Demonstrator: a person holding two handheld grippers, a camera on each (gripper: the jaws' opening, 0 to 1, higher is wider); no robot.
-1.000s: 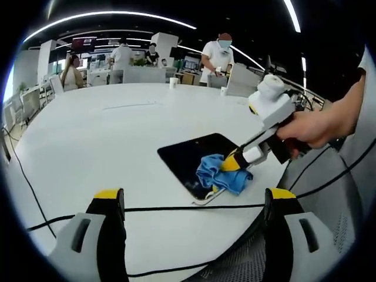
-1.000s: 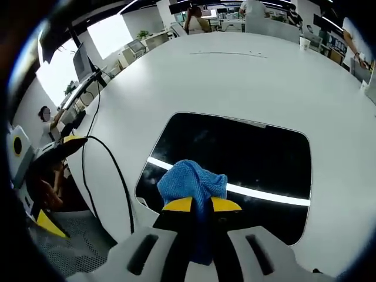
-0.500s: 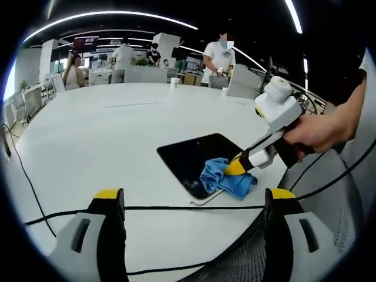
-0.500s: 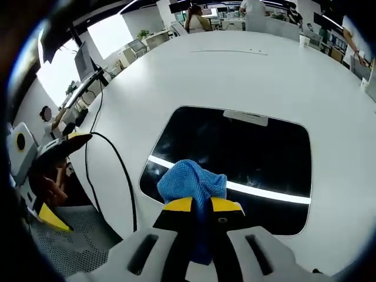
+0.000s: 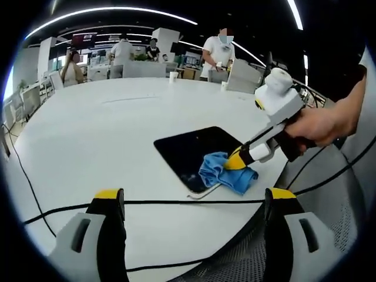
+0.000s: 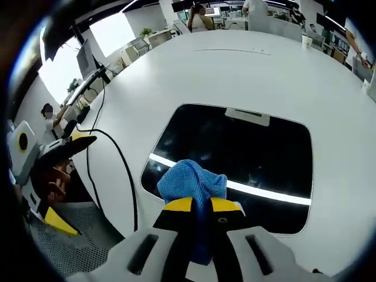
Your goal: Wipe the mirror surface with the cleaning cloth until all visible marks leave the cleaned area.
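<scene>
Mirror (image 6: 235, 158) was seen flat on the white table (image 5: 88, 147), wiped at its near edge by the blue cloth (image 6: 191, 182) clamped in the right gripper (image 6: 201, 205), left gripper (image 5: 188, 202) held wide apart; remaining glass judged next.

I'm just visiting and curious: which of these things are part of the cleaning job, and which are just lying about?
Part of the job:
mirror
blue cloth, clamped in the right gripper

Just lying about:
black cable across the table
cups at the far edge
left gripper, open and idle
</scene>
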